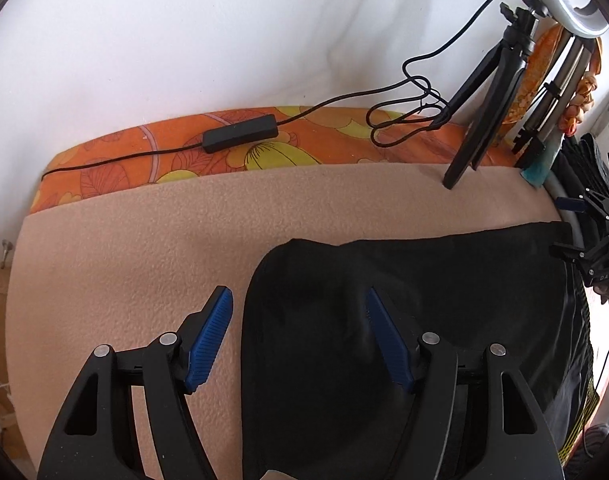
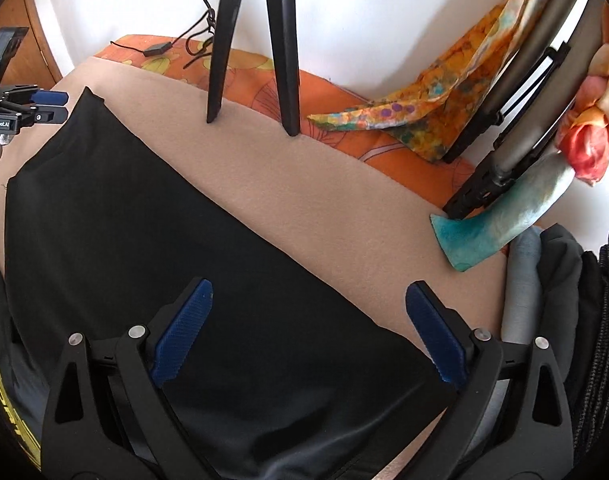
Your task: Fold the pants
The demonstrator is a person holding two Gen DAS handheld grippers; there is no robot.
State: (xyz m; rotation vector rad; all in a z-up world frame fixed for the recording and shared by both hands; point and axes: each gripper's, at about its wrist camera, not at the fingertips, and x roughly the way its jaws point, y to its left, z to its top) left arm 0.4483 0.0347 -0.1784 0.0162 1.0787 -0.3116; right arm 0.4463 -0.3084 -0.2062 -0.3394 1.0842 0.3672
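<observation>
The pants lie on the blanket, filling the left wrist view from 3 to 6 o'clock. Behind them, at 12 o'clock, a cable box rests on the patterned sheet. The tripod stands at 1 o'clock, folded clothes at 3 o'clock in the right wrist view.

black hand-held gripper, ribbed blue pads, silver screws
</observation>
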